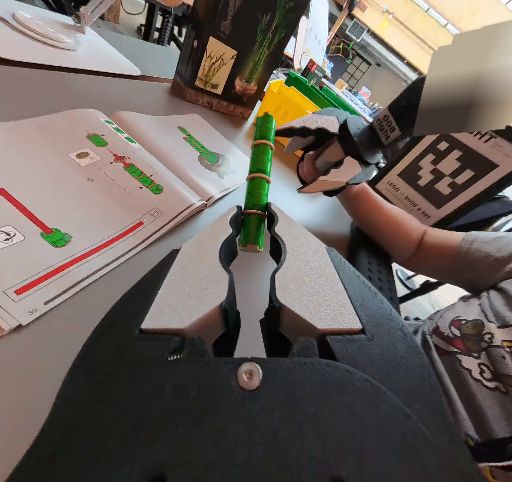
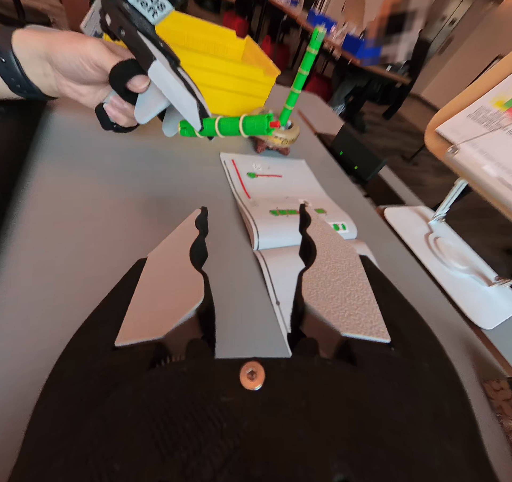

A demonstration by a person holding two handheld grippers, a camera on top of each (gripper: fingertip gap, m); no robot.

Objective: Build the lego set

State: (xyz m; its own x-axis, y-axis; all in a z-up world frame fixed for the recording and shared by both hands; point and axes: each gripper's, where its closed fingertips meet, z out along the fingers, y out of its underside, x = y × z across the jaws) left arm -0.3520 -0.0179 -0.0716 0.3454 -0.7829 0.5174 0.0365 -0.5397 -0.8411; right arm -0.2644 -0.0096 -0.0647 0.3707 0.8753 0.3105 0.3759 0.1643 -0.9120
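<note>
The green stalk (image 1: 256, 183) sits in my left fingers (image 1: 253, 227), clamped near its tan-capped butt end, three tan rings further out and a red axle tip (image 2: 274, 124) poking from the far end. It is held off the bench (image 1: 83, 357), roughly level in the right wrist view, its red tip close to the pot (image 2: 279, 136), where a taller stalk (image 2: 302, 75) already stands at a slant. I cannot tell whether the tip touches the pot.

My right fingers (image 2: 252, 213) are spread wide and hold nothing; in the left wrist view they hang just beside the stalk's far end, apart from it.

I judge the step to be planting this stalk into the pot. To do it well I should keep the left grip firm but low, so the segments do not pop apart, and bring the right fingers down to steady the pot before pushing. The axle has to go in straight; any tilt could lever the standing stalk loose. The booklet (image 1: 110, 191) lies open between me and the pot, and the yellow bin (image 2: 221, 63) stands behind it.
</note>
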